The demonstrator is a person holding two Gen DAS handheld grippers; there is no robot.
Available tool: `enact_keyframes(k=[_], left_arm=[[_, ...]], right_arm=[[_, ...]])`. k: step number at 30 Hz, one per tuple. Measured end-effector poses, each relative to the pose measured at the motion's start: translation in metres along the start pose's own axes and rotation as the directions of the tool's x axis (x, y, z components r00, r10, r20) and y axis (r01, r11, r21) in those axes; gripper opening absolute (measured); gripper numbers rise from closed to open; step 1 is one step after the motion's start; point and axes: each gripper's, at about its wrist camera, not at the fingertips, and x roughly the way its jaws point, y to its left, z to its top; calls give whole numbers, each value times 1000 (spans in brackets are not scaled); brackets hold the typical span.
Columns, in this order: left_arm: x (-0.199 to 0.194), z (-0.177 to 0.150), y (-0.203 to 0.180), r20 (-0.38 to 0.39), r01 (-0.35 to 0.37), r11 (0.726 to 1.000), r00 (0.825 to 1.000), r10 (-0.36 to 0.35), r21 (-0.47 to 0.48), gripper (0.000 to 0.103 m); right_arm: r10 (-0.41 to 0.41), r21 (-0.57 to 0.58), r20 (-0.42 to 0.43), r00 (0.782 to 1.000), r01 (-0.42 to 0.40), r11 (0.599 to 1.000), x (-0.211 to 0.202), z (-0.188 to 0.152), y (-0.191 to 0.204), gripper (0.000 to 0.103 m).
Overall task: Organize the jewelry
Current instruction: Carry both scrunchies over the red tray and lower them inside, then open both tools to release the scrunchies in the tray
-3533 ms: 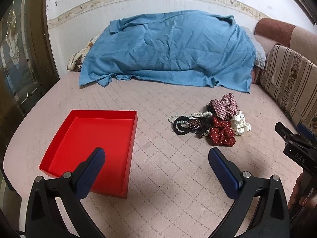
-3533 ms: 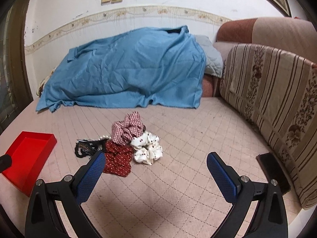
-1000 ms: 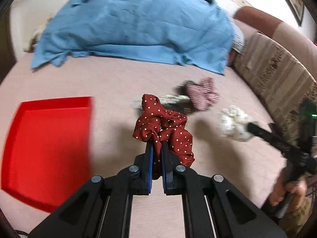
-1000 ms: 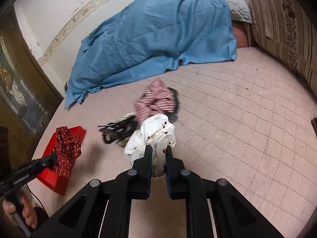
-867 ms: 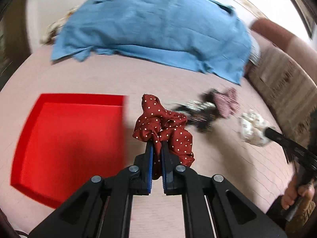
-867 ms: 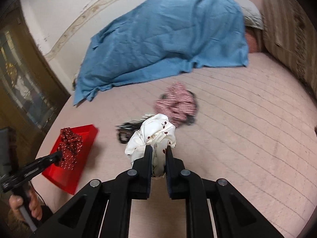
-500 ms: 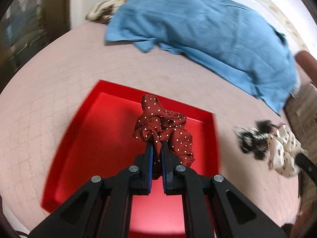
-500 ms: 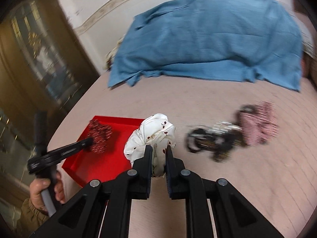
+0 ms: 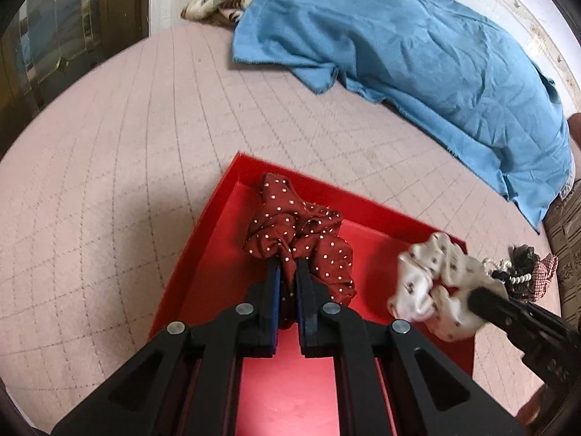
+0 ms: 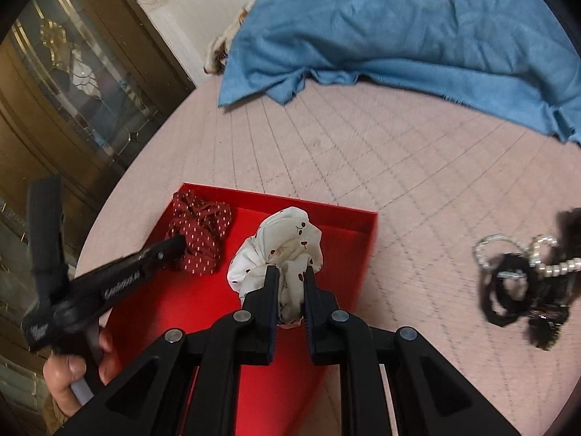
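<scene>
Gripping one scrunchie each, two tongs, left (image 9: 288, 272) and right (image 10: 289, 272), over one red tray (image 10: 348, 214).

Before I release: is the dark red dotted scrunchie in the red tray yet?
Not set down: the dotted scrunchie is over the red tray, clamped in the shut left tongs. Contact with the floor: cannot tell.

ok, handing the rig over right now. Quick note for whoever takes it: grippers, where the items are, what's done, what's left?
Left gripper: shut on the red polka-dot scrunchie, held over the red tray.
Right gripper: shut on the white cherry-print scrunchie, also over the tray.
Done: both scrunchies picked up and carried to the tray; neither released yet.
Left: open both grippers to drop them in, then fetch the pile on the pink bed cover: black hair ties and pearl strands, plus a checked scrunchie.
</scene>
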Motion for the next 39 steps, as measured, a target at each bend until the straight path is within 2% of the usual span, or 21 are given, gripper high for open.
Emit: enact_keyframes(k=[5,13,16,18,21,28,33,39], left_arm=[[-1,3,4,11,34,999,999,-34,-13,8],[-7,4,7,40,77,997,996,-76,-29,14],[-12,4,8,60,88,996,994,-86,-33,33],[-17,3,8,82,97,995,992,-94,-32,45],[-25,0,5,121,99,995,988,-97,-12,49],[-38,-10,-8,193,-26,999,981,19,30,58],[-50,-21,-23,233,-82,994,970,65,66,63],[-67,-41,-54,198,-101,989,977,78,109,63]], right_arm=[[-19,-13,-18,1000,19,1000,18,4,7,14],[-44,-35,-32,999,43,998,32,4,15,16],[-46,-43,-31,998,44,998,31,2,16,24],[-47,-58,-17,999,46,997,26,2,20,38],[-58,-84,5,998,59,995,18,1,25,44],[-70,-89,47,996,74,993,-16,-8,20,51],[-98,-58,76,992,102,993,-53,-23,-2,55],[-180,-33,111,977,184,982,-97,-45,-40,59]])
